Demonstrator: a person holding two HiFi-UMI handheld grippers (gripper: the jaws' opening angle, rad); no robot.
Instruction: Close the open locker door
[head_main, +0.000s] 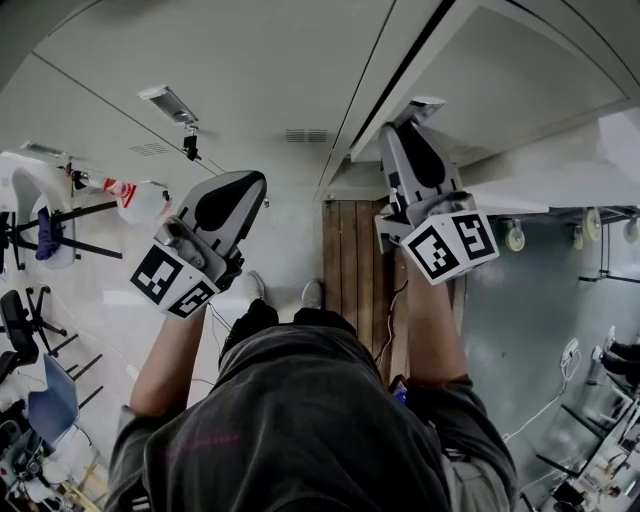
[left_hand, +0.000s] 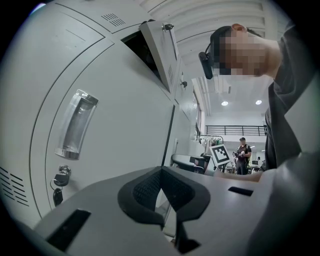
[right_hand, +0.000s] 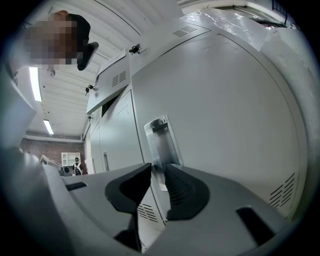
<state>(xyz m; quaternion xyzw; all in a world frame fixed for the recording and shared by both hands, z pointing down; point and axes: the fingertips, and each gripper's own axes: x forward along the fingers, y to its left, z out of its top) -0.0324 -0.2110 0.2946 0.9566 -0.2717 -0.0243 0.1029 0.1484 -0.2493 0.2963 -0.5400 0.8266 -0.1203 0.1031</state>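
Locker door (right_hand: 225, 110) ajar beside shut lockers (left_hand: 125, 125)

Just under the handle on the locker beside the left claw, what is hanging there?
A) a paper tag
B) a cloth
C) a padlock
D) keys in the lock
D: the left gripper view shows keys dangling from the lock, right below the handle.
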